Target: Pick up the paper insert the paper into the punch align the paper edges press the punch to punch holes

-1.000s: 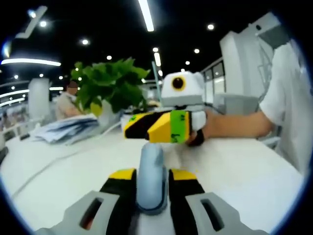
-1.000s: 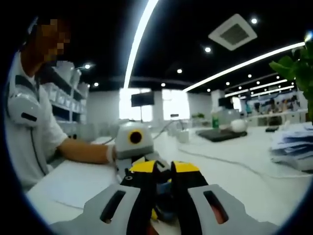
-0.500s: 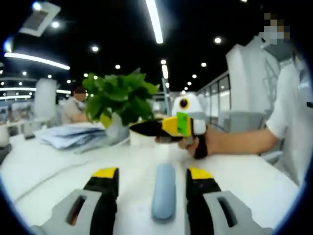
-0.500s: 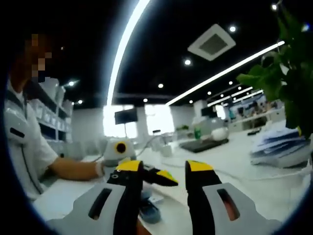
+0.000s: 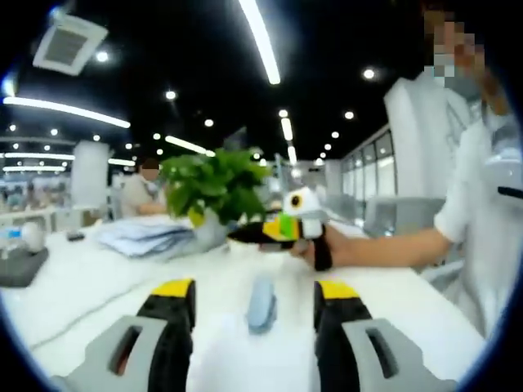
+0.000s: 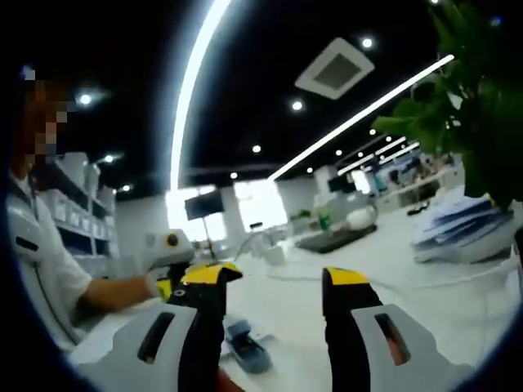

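both claws released, hovering over the punch (image 5: 261,302) on the table (image 5: 90,286) — probably pre-pickup; next: find the paper.

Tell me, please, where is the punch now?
In the left gripper view the punch lies on the white table, ahead between the open jaws, before the plant. In the right gripper view it sits low, left of centre.

An open-plan office is indicated: long white desks (image 5: 98,286) are seen under a black ceiling with strip lights (image 5: 260,41) and a vent (image 6: 333,67). Stacked papers (image 5: 143,235), a potted plant (image 5: 216,184) and wall screens (image 6: 203,204) (far off, blurred) are visible.
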Demonstrator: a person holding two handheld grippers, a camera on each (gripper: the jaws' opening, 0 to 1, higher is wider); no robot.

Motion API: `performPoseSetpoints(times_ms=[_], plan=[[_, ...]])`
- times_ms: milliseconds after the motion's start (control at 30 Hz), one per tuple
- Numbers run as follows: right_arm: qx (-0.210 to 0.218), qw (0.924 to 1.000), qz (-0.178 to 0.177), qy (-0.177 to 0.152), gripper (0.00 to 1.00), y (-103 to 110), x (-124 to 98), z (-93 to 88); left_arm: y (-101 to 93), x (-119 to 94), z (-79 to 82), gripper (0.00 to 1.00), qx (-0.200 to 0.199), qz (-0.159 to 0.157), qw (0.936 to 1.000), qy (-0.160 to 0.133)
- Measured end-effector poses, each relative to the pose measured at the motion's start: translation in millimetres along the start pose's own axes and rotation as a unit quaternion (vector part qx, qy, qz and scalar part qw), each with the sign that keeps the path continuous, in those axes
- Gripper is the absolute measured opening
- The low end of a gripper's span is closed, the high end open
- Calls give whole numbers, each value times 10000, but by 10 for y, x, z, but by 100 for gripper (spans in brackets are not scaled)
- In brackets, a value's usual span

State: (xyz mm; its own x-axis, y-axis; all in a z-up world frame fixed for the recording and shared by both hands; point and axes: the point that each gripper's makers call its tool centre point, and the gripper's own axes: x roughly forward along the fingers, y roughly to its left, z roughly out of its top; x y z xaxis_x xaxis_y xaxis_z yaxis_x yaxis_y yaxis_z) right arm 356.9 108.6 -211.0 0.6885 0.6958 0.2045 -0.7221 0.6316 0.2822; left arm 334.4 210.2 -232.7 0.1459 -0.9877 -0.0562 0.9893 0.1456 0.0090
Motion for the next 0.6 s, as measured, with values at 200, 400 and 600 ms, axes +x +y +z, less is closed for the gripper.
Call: performPoseSetpoints(times_ms=[200,400,600], plan=[[4,10000,-23,63,49,34,9,-48,-18,-330,-310,57,13,148,9991,387],[-8,9999,-7,172,49,88,23,-111,-1,-453,-507,59,-7,120,9977,670],[-143,9994,-33,326,48,112,36,-192,-6,-469,-631,57,1,71,9965,835]])
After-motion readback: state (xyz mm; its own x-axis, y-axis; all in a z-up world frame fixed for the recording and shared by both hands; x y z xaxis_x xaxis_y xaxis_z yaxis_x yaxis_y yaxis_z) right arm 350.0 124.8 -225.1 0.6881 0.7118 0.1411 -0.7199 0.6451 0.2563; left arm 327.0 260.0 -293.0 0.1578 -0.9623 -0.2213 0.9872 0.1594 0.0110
